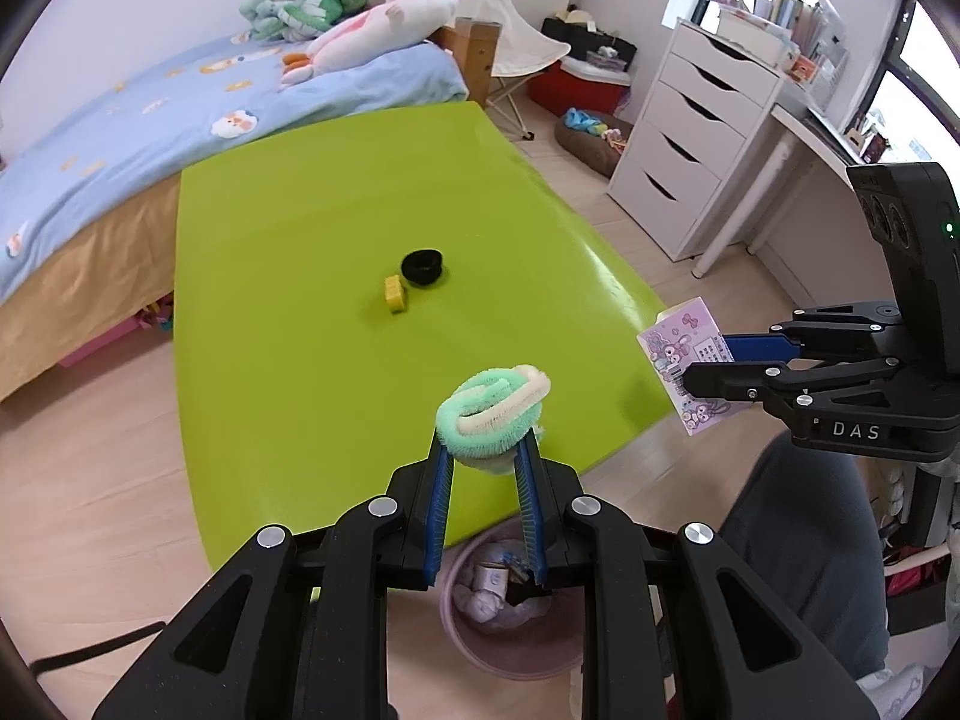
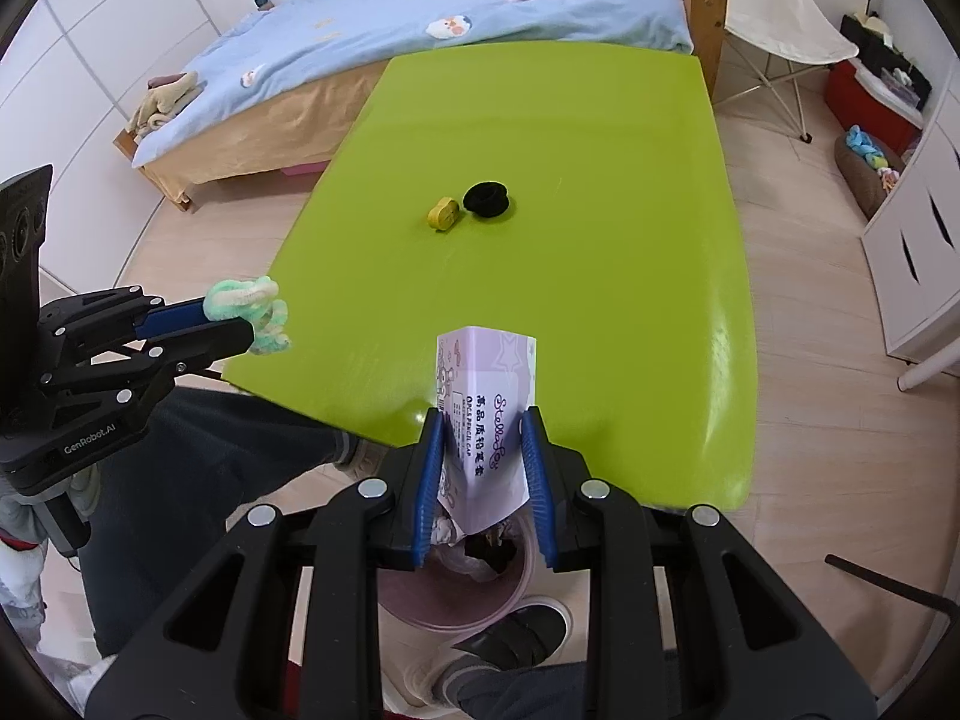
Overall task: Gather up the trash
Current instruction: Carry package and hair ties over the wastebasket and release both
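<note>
My left gripper [image 1: 483, 450] is shut on a fuzzy green and cream pipe-cleaner coil [image 1: 492, 411], held above the near edge of the green table [image 1: 300, 300]. It also shows in the right wrist view [image 2: 246, 300]. My right gripper [image 2: 483, 438] is shut on a pink printed paper box [image 2: 489, 402], also seen in the left wrist view [image 1: 690, 372]. A pink trash bin [image 1: 510, 618] with trash inside stands on the floor below both grippers [image 2: 456, 594]. A black hair tie [image 1: 423, 266] and a small yellow piece [image 1: 396, 294] lie mid-table.
A bed with a blue cover [image 1: 120, 132] runs along the table's far left. A white drawer unit [image 1: 690, 138] and a desk stand at the right. The person's legs [image 1: 798, 540] and shoe [image 2: 516, 636] are beside the bin.
</note>
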A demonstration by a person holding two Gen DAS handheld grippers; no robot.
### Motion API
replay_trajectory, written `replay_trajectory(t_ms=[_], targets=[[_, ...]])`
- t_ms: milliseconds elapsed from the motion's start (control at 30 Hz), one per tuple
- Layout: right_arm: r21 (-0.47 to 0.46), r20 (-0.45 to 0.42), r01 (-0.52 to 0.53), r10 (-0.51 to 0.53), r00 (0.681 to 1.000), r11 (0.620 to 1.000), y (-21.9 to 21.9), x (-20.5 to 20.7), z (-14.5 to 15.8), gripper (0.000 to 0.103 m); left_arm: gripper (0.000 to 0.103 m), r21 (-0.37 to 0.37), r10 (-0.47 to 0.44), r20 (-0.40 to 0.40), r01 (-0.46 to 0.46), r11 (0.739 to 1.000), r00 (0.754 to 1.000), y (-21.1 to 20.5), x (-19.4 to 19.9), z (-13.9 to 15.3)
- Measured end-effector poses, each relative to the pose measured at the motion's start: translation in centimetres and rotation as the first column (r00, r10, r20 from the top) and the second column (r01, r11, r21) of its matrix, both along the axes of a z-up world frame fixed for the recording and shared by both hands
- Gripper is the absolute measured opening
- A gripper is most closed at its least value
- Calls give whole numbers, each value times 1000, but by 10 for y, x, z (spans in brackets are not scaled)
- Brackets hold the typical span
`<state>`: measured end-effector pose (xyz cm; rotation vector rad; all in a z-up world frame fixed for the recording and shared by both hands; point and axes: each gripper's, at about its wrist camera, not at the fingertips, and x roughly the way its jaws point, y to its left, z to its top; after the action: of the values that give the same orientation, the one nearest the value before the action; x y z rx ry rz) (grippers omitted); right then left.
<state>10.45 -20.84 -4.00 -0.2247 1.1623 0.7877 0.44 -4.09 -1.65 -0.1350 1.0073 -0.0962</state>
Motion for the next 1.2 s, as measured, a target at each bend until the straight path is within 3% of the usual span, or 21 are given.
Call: replay_trajectory(t_ms=[333,633,733,800,900,1200], targets=[[17,18,-13,13,1000,1000,-21,-42,10,26,20,-26,-3,11,3,1000,1000,-14,-36,5],[52,-49,-68,71,996,996,-25,-75,-1,29,20,-51,-3,-11,2,999,1000,-17,-61,1],[70,-60,-76,80,995,995,-24,-79,-2,44,20,-55,-5,-15,4,998,1000,-17,-65,1],[74,-53,-69,73,996,995,-25,-81,-1,71,21,-55,-8,-17,7,998,1000,-18,-67,0],[71,-38,-53,56,998,996,-27,-81,1,92,21,-56,-15,-18,14,998,1000,-19,-68,1],[71,-9,20,-20,1000,997,-46,-77,9,98,26,-78,-76,-33,73,994,997,-33,-68,-4]])
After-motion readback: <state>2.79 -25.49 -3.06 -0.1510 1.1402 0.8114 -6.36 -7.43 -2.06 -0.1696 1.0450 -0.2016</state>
